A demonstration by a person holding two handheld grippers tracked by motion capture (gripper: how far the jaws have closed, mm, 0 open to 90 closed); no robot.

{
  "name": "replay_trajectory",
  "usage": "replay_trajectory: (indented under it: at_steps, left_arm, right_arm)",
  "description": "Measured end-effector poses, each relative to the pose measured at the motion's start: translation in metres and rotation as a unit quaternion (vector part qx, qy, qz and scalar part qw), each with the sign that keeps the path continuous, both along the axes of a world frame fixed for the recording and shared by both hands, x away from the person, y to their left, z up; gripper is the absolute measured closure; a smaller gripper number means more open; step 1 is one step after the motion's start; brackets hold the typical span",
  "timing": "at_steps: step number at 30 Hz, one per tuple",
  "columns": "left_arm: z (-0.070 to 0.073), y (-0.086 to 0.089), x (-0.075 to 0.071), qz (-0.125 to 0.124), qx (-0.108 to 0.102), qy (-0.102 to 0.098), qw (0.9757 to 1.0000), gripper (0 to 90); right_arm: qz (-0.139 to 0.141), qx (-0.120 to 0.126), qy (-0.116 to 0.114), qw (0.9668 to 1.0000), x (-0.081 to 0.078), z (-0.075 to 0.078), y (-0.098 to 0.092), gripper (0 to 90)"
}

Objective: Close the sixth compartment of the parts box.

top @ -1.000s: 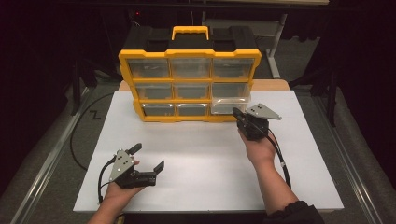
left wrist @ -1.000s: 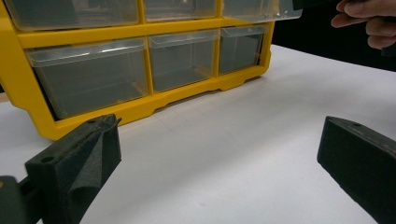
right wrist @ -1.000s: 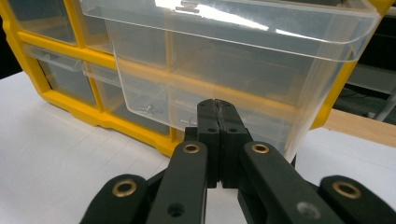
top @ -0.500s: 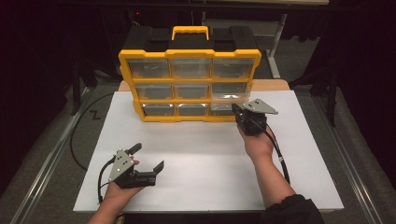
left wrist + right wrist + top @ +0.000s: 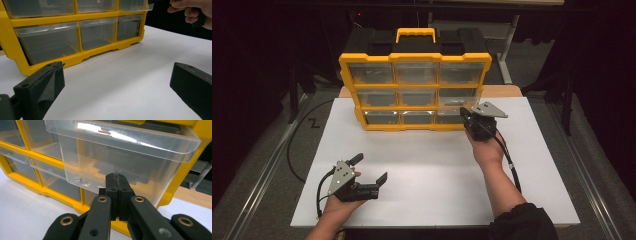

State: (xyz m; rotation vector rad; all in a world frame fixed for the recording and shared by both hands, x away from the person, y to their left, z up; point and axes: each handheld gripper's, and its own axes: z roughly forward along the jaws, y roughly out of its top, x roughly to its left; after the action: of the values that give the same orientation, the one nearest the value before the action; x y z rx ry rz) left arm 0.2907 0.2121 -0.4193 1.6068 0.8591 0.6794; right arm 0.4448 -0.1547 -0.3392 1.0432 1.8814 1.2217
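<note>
A yellow organiser (image 5: pixel 414 58) with clear plastic drawers stands at the back of the white tabletop (image 5: pixel 432 170). The right drawer of its middle row (image 5: pixel 120 152) sticks out a little and holds a few small screws (image 5: pixel 80 180). My right gripper (image 5: pixel 464 115) is shut, with its closed tips (image 5: pixel 117 178) against that drawer's front face and nothing between them. My left gripper (image 5: pixel 372 167) rests low at the front left, open and empty, its jaws wide apart in the left gripper view (image 5: pixel 117 75) and pointing at the organiser (image 5: pixel 75 57).
A black case with a yellow handle (image 5: pixel 415 35) sits behind the organiser. A black cable (image 5: pixel 292 145) loops on the floor to the left. A cable (image 5: pixel 512 172) trails along the right forearm. Bare white surface lies between the two hands.
The right gripper has edged a little toward the organiser, and the right-hand drawer stands out less than before. The left gripper has stayed put.
</note>
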Motion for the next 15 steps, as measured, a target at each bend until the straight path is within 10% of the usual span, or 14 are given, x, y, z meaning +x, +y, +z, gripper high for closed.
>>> replay_trajectory:
  at_steps: [15]
  left_arm:
    - [0.0003, 0.0004, -0.0005, 0.0, -0.002, 0.0, 1.0, 0.3]
  right_arm:
    - [-0.007, -0.006, -0.003, 1.0, 0.0095, 0.0039, 0.0034, 90.0]
